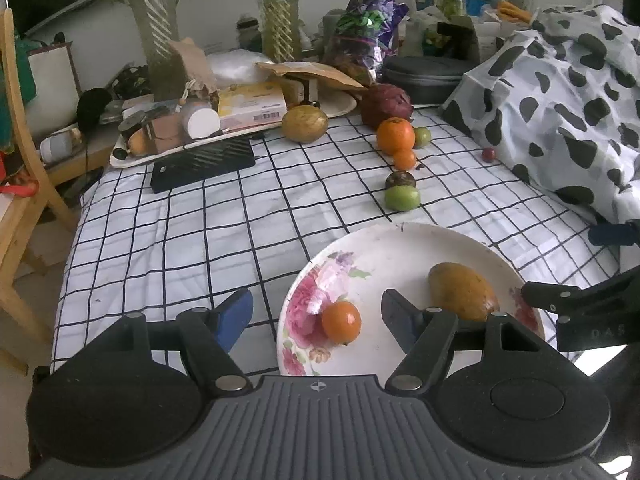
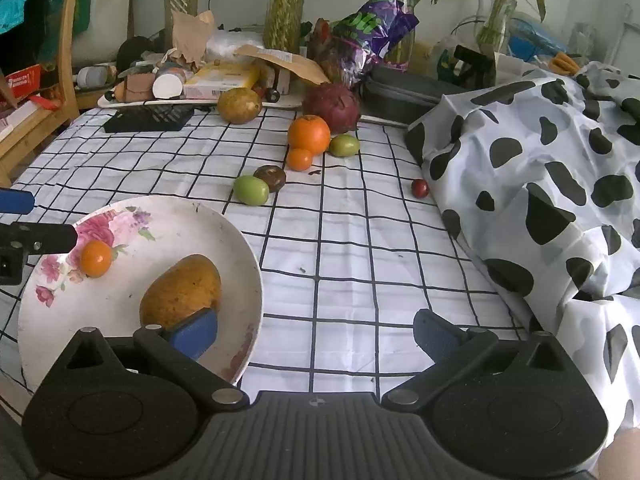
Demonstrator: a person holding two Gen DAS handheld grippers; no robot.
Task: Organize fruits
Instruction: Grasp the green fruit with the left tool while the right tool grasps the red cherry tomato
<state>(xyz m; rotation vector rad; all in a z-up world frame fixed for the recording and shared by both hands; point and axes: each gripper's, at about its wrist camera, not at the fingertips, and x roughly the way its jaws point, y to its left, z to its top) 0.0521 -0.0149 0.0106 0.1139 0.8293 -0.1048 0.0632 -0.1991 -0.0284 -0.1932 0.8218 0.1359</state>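
At the far left, a wooden chair stands beside the table, which is covered by a checked cloth. On the cloth's far edge lies a black tray, with a cluttered white tray behind it. The left gripper hovers over the near left rim of the flowered plate; its jaws stand apart with nothing between the pads, one blue finger over the cloth, the other over the plate. On the plate lie a small orange, between the left gripper's fingers in the left wrist view though not touched, and a mango just to its right. Beyond the plate a second mango sits near the white tray. Further right, loose fruit lies on the cloth: a green fruit touching a dark fruit, then a small tangerine against a big orange, a second green fruit beside it, and a dark red fruit behind. A small red fruit lies apart, near the spotted cloth heaped on the right. The right gripper is open and empty, its left finger over the plate by the mango, its right finger over the checked cloth.
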